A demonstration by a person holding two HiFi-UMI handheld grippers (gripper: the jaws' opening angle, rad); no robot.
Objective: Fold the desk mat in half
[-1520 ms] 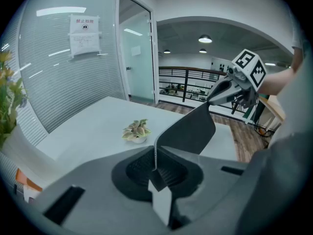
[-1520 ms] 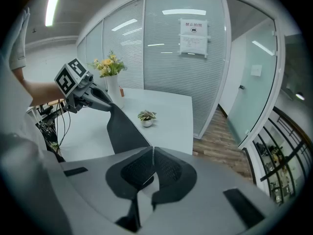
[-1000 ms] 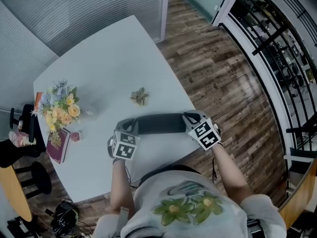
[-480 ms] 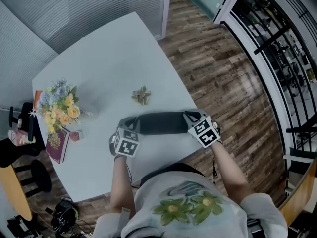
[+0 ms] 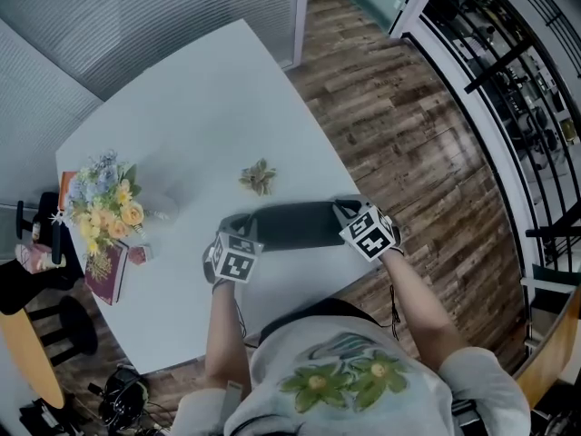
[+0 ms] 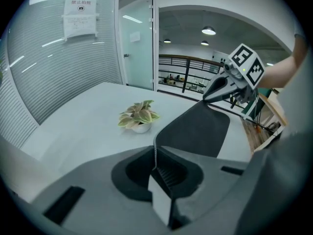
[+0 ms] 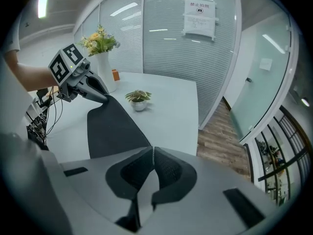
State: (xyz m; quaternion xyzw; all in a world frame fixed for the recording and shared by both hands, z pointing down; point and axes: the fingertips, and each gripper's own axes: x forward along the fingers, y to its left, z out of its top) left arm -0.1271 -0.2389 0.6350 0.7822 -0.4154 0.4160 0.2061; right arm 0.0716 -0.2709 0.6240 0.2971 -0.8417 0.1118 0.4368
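Running crosswise, desk mat, long axis left-right

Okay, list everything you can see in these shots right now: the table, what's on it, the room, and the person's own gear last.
desk mat: one, dark grey, stretched between the two grippers, by the table's near edge
table: one, white, centre of the head view
potted plant: one, green leaves in a white pot, on the table beyond the mat
flowers: one bunch, yellow and blue, in a white vase, at the table's left edge
book: one, maroon, beside the flowers
notice sheet: one, white, on the glass wall
floor: brown wood planks, right of the table
left gripper: grey, shut on the mat's edge
right gripper: grey, shut on the mat's other end
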